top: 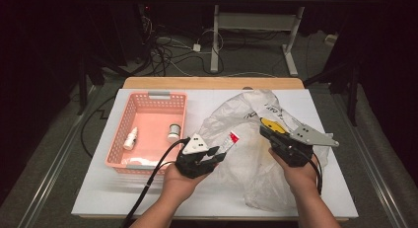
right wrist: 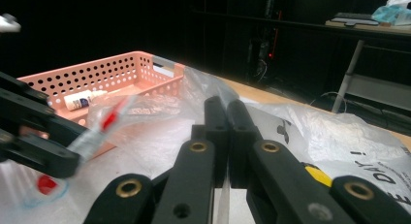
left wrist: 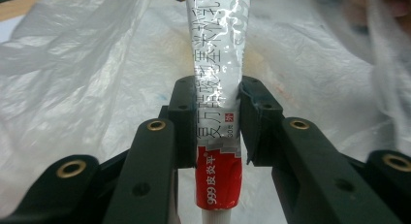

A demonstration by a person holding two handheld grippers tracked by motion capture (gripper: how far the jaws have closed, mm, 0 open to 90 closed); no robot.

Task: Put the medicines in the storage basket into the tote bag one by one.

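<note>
**Lifting a Tube of Ointment From the Bag**

Carrying a tube (left wrist: pixel 220 112) marked "999", the left tongs (top: pixel 213 154) pinch it across its middle, its long axis running ahead along the jaws, just right of the pink basket (top: pixel 118 139). The right tongs (top: pixel 268 132), pressed together on the plastic bag (top: pixel 236 114), sit farther right of the basket.

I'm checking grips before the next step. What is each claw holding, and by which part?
The left claw clamps the silver-and-red ointment tube across its lower body, near the red end. The right claw is shut, pinching the translucent plastic bag.
</note>
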